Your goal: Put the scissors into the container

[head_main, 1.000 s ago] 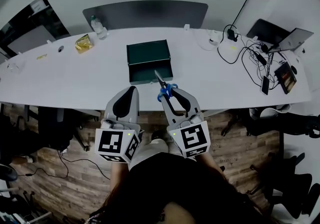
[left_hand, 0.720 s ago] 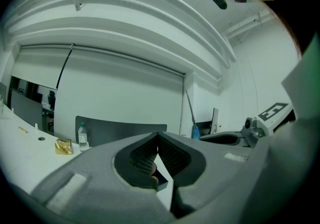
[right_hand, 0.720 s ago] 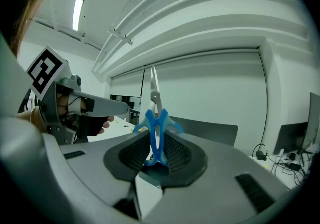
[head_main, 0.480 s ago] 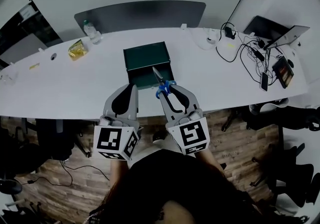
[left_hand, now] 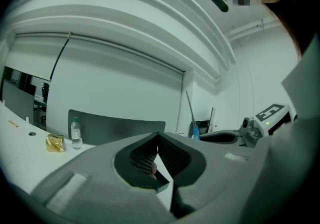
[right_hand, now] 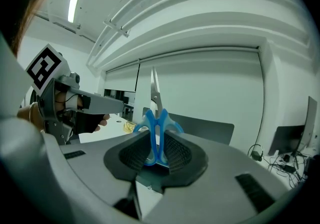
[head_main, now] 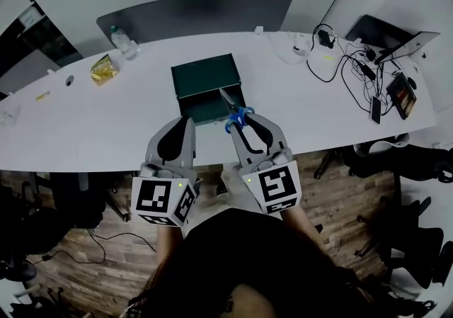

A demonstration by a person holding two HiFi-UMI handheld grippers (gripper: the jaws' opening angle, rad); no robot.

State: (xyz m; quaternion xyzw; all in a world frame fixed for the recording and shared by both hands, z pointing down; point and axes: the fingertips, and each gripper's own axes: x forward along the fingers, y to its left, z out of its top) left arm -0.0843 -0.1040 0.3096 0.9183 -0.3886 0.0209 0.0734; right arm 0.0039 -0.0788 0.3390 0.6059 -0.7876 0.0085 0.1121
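Right gripper [head_main: 241, 117] is pinching the scissors [head_main: 236, 114] by their blue handle loops. In the right gripper view the pads are pressing on both sides of the loops, and the closed blades are sticking up and forward past the jaw tips. Seen from the head view, the blade tip is hanging over the near, open part of the dark green container [head_main: 205, 72], while the handles are sitting just short of its front edge.

Left gripper [head_main: 185, 122] is hovering beside it on the left with its jaw tips meeting and nothing between them; it is not touching the container.

That container is sitting near the front edge of the white table [head_main: 92, 118]. A water bottle [head_main: 120, 39] and a yellow packet [head_main: 103, 69] are lying well off to the far left, and a tangle of cables [head_main: 354, 69] is lying to the right.

The grip is the weak point, I judge: only the loops are clamped, so the long blades may be levering the scissors round in the pads. A release made this far back could drop the handles onto the front wall or the table edge, and from there to the floor. With nothing steadying the container, a snagging blade tip could push it away.
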